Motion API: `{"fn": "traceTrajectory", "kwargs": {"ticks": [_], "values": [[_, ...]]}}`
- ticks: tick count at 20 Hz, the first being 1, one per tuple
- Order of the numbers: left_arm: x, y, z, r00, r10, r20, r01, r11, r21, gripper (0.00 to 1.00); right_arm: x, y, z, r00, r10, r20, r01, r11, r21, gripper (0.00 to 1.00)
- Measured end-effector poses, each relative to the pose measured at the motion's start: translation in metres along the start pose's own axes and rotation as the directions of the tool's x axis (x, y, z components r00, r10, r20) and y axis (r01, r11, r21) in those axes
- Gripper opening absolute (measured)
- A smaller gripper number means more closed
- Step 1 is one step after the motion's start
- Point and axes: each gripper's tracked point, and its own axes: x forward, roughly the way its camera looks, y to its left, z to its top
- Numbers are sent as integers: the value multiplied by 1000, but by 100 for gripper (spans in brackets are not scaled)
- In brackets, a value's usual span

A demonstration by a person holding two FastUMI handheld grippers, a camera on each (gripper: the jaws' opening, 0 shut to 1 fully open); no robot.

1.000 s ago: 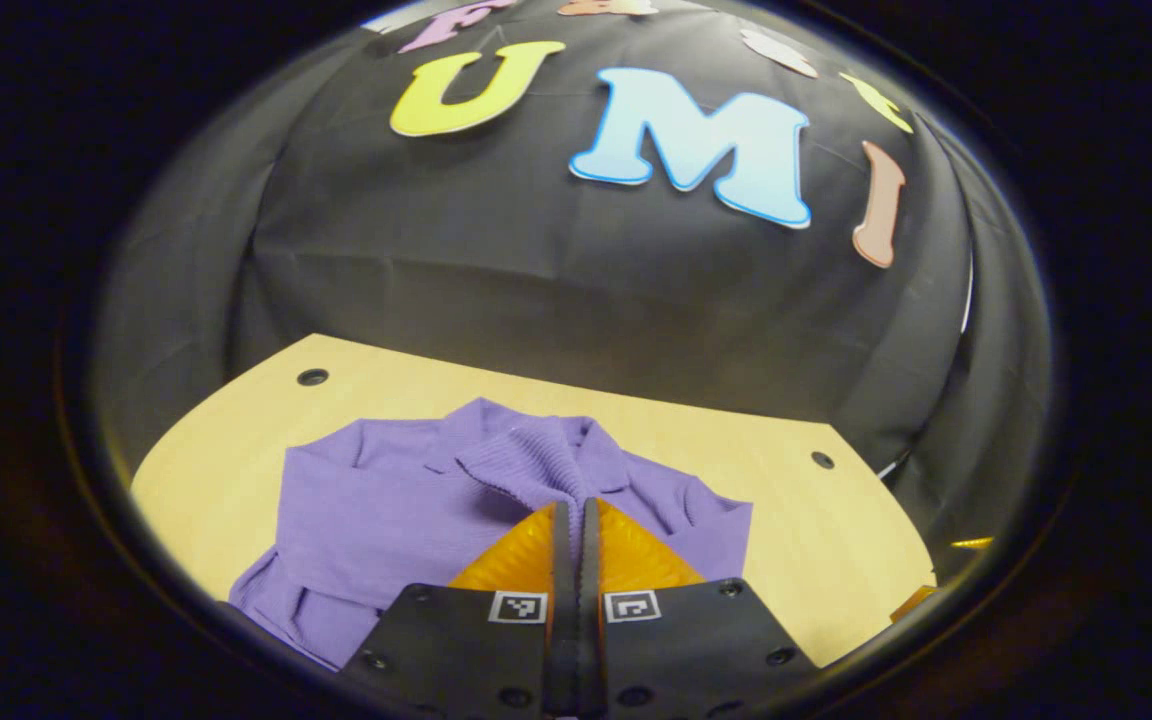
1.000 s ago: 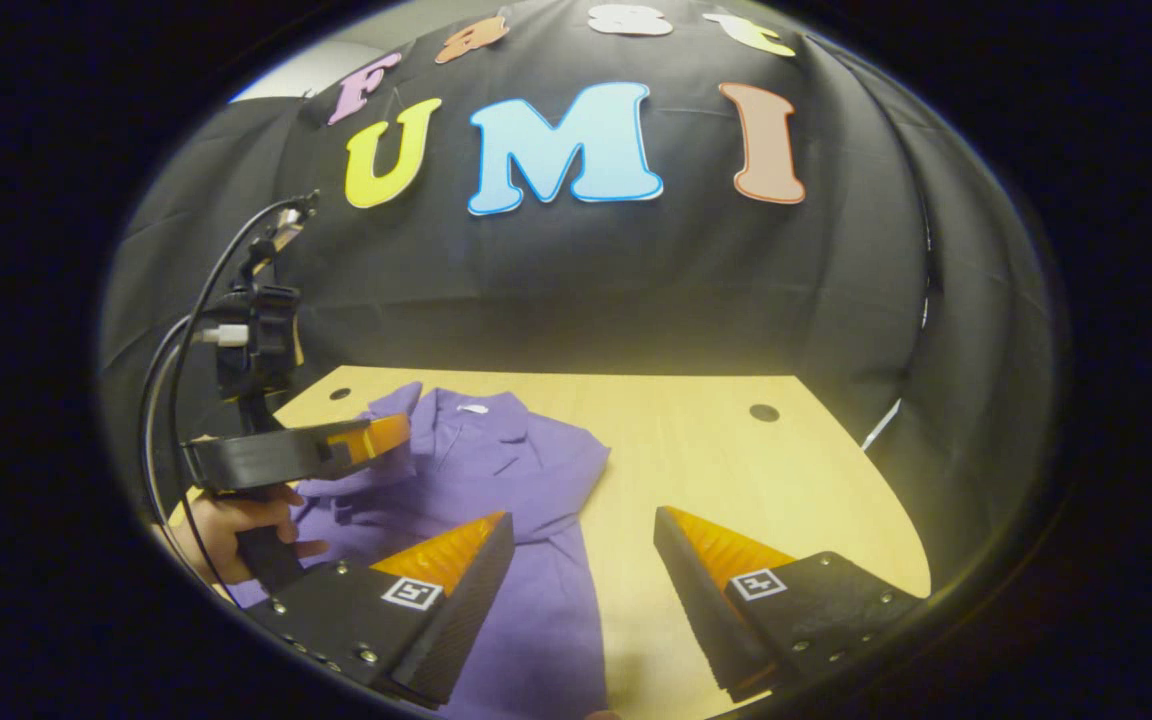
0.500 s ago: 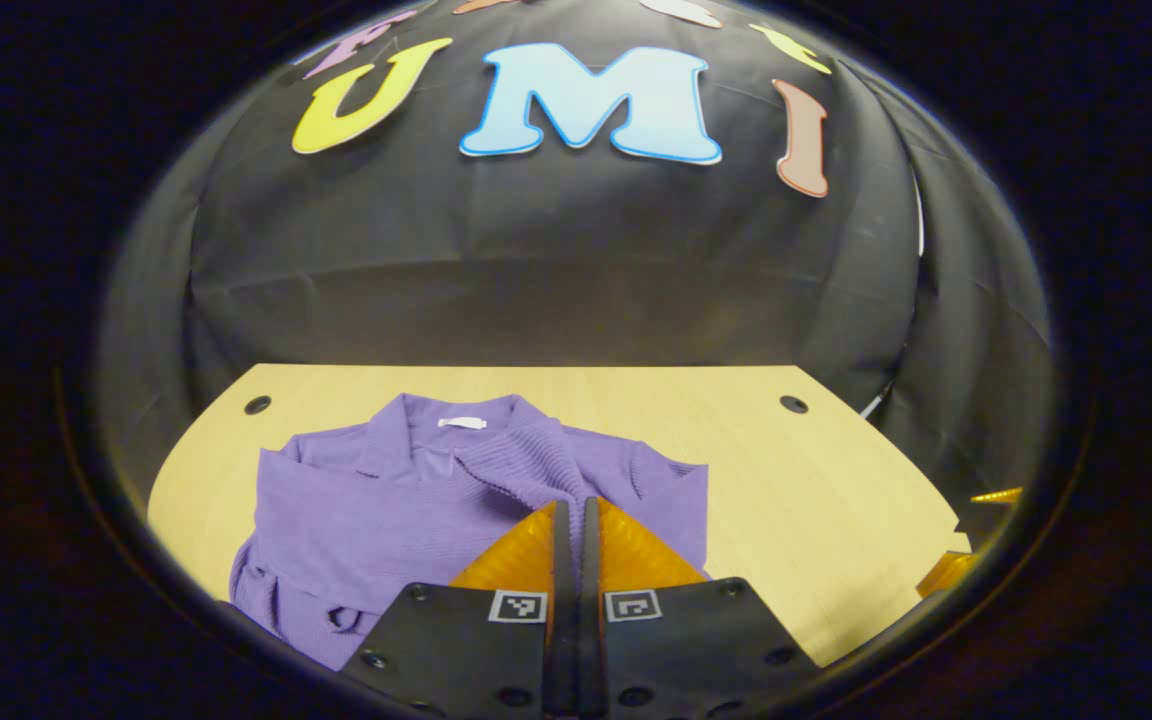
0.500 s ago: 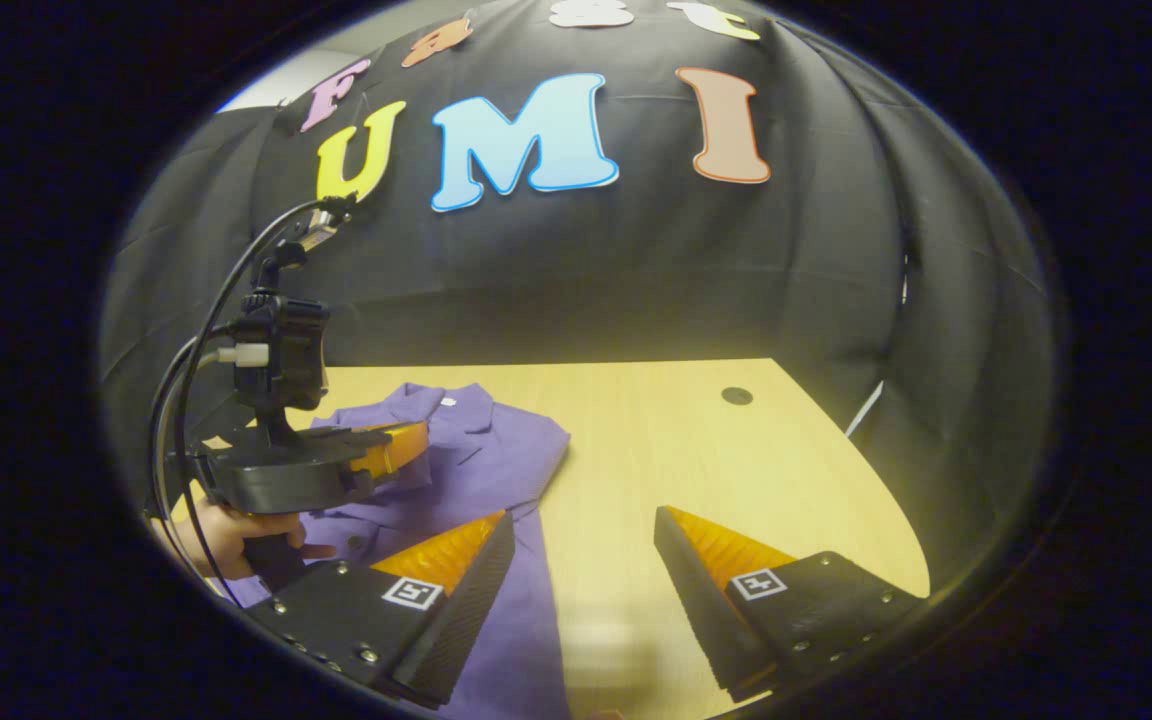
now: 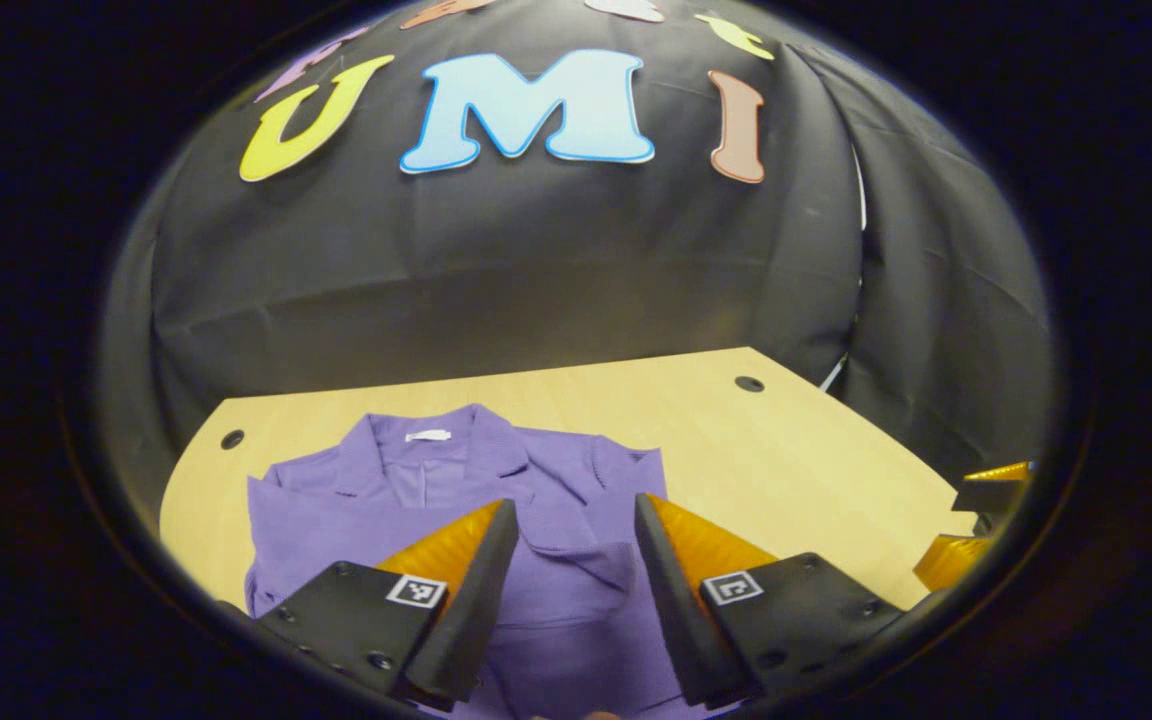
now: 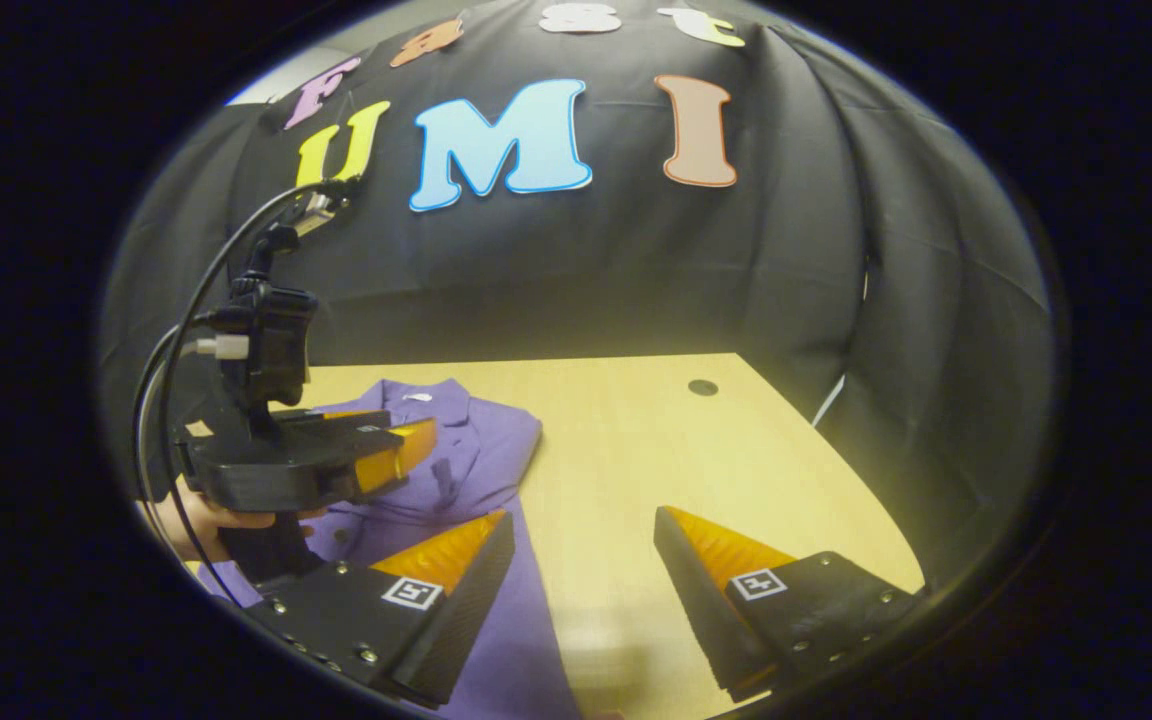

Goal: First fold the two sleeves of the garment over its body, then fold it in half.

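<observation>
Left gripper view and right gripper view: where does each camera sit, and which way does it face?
Left gripper view: rides on the left gripper, facing forward over the purple garment toward the booth wall; its own open fingers show at the bottom.
Right gripper view: rides on the right gripper, facing the wooden table; its open fingers, the left gripper and a hand show.
Shared: garment, table, wall.

A light wooden table carries a purple garment lying flat, collar toward the wall.
</observation>
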Motion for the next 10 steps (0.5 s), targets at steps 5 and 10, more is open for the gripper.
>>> {"fn": "traceTrajectory", "kwargs": {"ticks": [5,10], "values": [[-55,25,-15,1000,19,2,-19,999,-45,92,-18,3,-24,999,-40,-25,40,999,-10,89],[-126,72,-55,998,66,-12,-67,995,-71,96,-42,15,-64,997,-57,-56,57,998,-8,89]]}}
